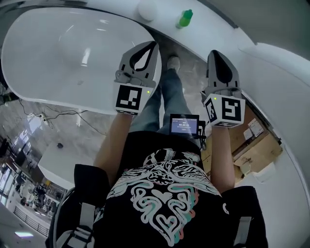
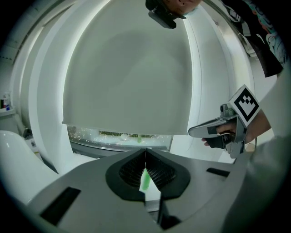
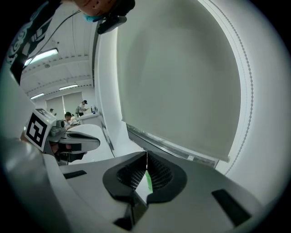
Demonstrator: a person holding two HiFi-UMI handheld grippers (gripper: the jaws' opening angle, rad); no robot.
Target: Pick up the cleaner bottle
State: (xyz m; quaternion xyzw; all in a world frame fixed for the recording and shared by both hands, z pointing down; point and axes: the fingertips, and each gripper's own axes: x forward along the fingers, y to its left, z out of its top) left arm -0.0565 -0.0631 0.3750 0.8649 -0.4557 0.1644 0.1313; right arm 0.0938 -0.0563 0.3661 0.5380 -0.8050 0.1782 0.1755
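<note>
The cleaner bottle (image 1: 184,18), small and green, stands on the white curved counter (image 1: 58,68) at the far side, beyond both grippers. My left gripper (image 1: 154,44) is held in the air with its jaws shut and empty. My right gripper (image 1: 213,52) hangs level with it to the right, also shut and empty. In the left gripper view the tips of the left gripper (image 2: 145,151) meet, and a sliver of the green bottle (image 2: 145,179) shows through the gap below them. The right gripper view shows the same past the right gripper (image 3: 147,155): a sliver of the green bottle (image 3: 148,182).
A white round object (image 1: 147,9) sits left of the bottle. Cardboard boxes (image 1: 254,145) lie on the floor at the right, cables (image 1: 53,116) at the left. A large pale roller blind (image 2: 127,77) fills the wall ahead. People sit at desks (image 3: 72,113) far off.
</note>
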